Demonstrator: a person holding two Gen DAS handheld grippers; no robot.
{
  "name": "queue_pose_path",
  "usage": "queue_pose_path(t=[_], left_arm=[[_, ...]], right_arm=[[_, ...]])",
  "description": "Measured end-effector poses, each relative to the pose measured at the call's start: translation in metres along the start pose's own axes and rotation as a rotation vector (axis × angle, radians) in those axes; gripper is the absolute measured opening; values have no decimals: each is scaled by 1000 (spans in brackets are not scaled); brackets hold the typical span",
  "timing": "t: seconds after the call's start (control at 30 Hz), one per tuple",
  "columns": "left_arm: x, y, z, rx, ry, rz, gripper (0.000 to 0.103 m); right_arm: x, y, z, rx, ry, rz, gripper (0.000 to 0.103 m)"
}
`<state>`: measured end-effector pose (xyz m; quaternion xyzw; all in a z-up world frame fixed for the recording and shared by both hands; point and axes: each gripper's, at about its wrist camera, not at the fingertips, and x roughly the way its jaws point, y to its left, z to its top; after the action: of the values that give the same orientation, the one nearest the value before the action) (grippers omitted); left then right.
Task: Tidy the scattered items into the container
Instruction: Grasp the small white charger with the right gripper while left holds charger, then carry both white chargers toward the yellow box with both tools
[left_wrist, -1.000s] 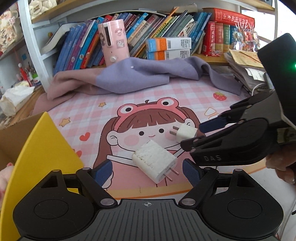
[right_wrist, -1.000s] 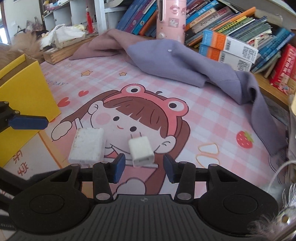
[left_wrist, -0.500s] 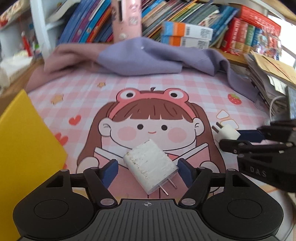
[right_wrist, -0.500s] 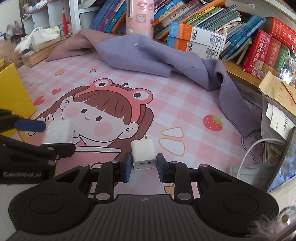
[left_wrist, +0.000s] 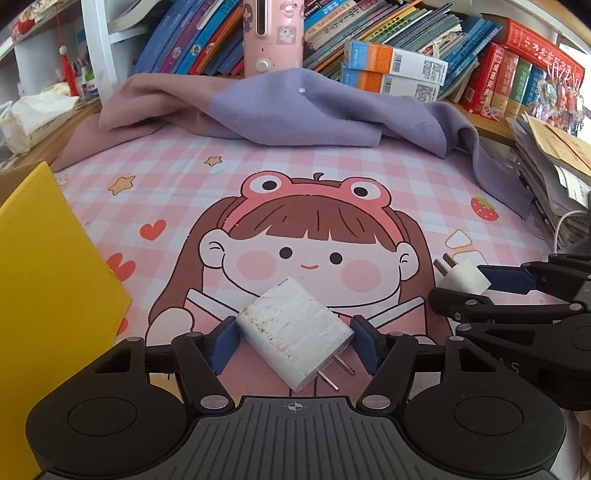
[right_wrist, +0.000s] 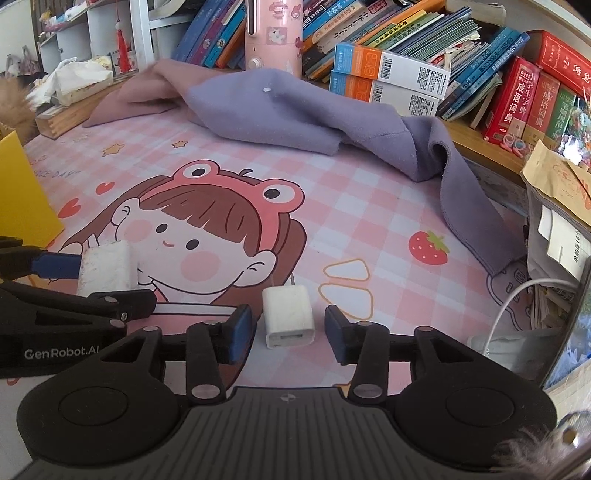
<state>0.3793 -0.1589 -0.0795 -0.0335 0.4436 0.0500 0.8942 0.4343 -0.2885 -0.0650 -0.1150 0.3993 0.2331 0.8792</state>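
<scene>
Now closing left tool (left_wrist: 293, 341) on large charger (left_wrist: 293, 334) beside yellow container (left_wrist: 48, 266); opening right tool (right_wrist: 289, 334) around small charger (right_wrist: 288, 317), untouched.

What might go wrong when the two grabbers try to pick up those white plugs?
The big charger lies crooked between the closing jaws of the left gripper, so it might twist or pop out. The right gripper has its jaws opening, not touching the small charger, so it stays on the mat. The grippers sit close and might bump.
</scene>
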Motion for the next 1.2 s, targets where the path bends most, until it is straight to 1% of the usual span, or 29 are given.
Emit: queue_pose_path(t=[0.17, 0.3, 0.33, 0.4, 0.57, 0.77, 0.97, 1.2], left_arm=[[4, -3, 3, 30, 10, 20, 71], [3, -2, 2, 20, 3, 21, 69], [3, -2, 1, 16, -3, 21, 65], [3, -1, 0, 17, -8, 18, 65], [-2, 2, -2, 21, -5, -3, 65], [-19, 0, -7, 66, -36, -19, 65], [-47, -2, -13, 123, -83, -51, 65], [-81, 3, -25, 152, -115, -105, 65]], right_arm=[[2, 0, 2, 15, 5, -1, 41], [2, 0, 2, 23, 4, 1, 39], [2, 0, 2, 18, 3, 6, 35], [1, 2, 1, 7, 1, 13, 25], [-2, 4, 1, 9, 0, 16, 25], [-19, 6, -2, 14, -19, 25, 25], [-42, 12, -6, 23, -42, 27, 25], [-80, 25, -15, 34, -72, 28, 25]])
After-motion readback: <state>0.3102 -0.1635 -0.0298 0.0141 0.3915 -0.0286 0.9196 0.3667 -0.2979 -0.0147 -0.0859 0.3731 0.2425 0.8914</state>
